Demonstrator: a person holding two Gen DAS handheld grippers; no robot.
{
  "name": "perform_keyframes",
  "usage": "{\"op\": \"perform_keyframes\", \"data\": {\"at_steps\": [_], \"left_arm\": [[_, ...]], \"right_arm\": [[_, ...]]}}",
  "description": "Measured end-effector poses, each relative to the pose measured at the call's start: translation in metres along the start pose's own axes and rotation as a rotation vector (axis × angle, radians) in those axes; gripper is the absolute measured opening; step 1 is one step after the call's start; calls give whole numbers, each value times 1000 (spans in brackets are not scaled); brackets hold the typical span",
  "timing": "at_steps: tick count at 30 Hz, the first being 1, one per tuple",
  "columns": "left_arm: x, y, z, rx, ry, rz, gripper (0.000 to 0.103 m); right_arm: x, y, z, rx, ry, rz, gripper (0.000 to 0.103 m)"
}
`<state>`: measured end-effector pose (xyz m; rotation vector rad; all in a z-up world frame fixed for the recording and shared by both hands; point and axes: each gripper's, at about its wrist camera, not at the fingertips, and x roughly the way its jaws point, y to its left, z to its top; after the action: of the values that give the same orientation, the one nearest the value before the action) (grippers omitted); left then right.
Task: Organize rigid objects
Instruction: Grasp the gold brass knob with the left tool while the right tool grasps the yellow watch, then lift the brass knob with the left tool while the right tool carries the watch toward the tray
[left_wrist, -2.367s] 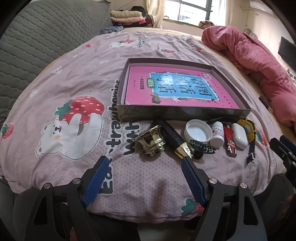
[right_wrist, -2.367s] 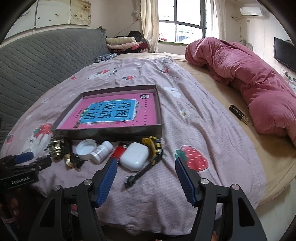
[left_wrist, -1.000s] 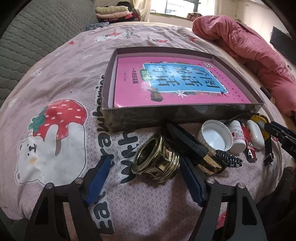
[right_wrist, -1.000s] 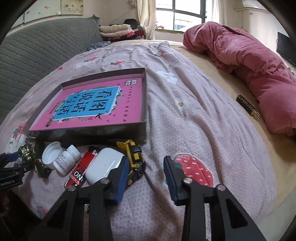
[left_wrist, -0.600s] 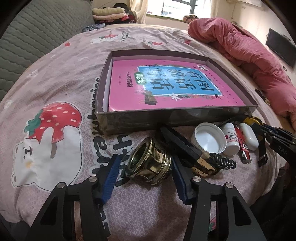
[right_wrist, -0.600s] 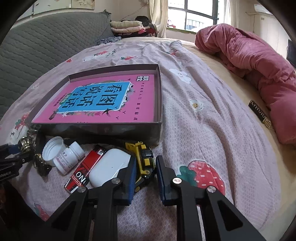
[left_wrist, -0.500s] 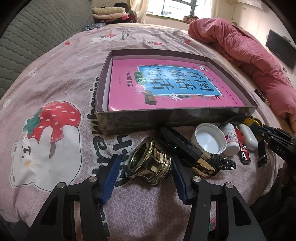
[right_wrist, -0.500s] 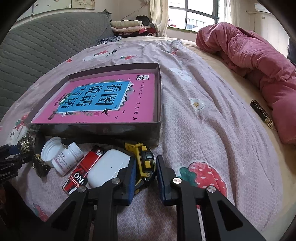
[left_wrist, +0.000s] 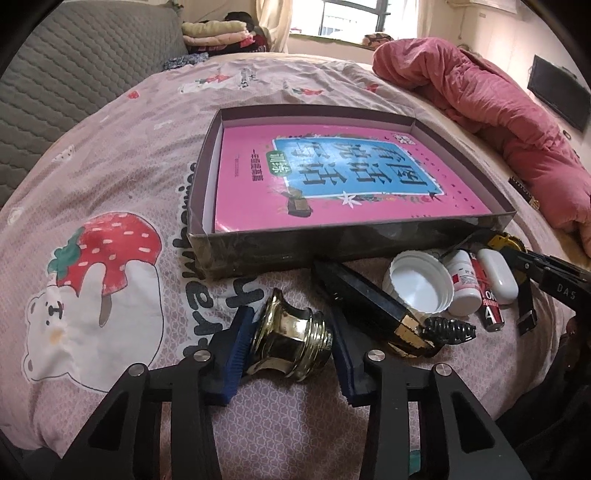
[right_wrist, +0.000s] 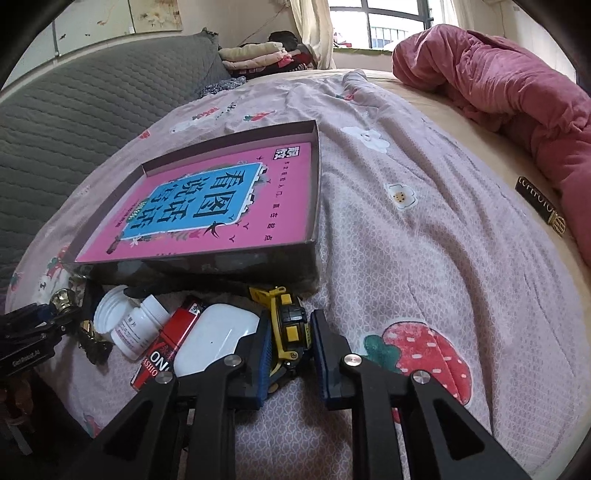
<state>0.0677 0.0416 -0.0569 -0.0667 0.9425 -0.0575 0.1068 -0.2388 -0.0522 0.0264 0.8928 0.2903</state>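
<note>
A gold brass fitting (left_wrist: 291, 332) lies on the pink bedspread between the blue pads of my left gripper (left_wrist: 291, 343). The jaws are closing, and both pads touch its sides. My right gripper (right_wrist: 290, 343) is shut on a yellow and black tape measure (right_wrist: 288, 321) just in front of the shallow dark box (left_wrist: 332, 251). A pink book (left_wrist: 332, 177) lies flat inside the box. Between the two grippers lie a black-and-gold case (left_wrist: 369, 302), a white lid (left_wrist: 417, 284), a small pill bottle (left_wrist: 463, 288), a red lighter (left_wrist: 489, 302) and a white earbud case (left_wrist: 496, 273).
A rumpled pink quilt (right_wrist: 498, 74) lies along the bed's right side, with a small black tag (right_wrist: 539, 210) near it. A grey quilted headboard (left_wrist: 74, 74) rises at the left. Folded clothes (right_wrist: 255, 55) are stacked by the window.
The left jaws have narrowed from wide apart until they touch the brass fitting. The right jaws have closed onto the tape measure. Neither hand has shifted much.
</note>
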Motion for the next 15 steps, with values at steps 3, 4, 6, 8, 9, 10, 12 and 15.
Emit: {"op": "perform_keyframes", "data": {"at_steps": [3,4,6,8,9,10,12,15], "left_arm": [[-3,1,1,-7,-8,-8,39],[-4,2,1,-8,-11,-11,39],[-8,2,1,-11,-20,-20,39],[-11,2,2,-15,-24,-31,38],[-13,3,2,-17,-27,-38,38],[-15,3,2,-18,-32,-42,38],[-19,2,2,-15,-44,-49,38],[-26,0,3,-9,-64,-58,38]], "right_arm": [[-5,2,0,-13,-15,-5,20],[-7,3,0,-16,-22,-6,20],[-10,4,-1,-15,-29,-3,19],[-13,5,-1,-11,-34,-1,19],[-14,4,-1,-11,-36,-4,19],[-17,4,-2,-9,-42,-8,19],[-20,4,-1,-7,-51,-11,19],[-29,3,1,2,-76,-12,19]]}}
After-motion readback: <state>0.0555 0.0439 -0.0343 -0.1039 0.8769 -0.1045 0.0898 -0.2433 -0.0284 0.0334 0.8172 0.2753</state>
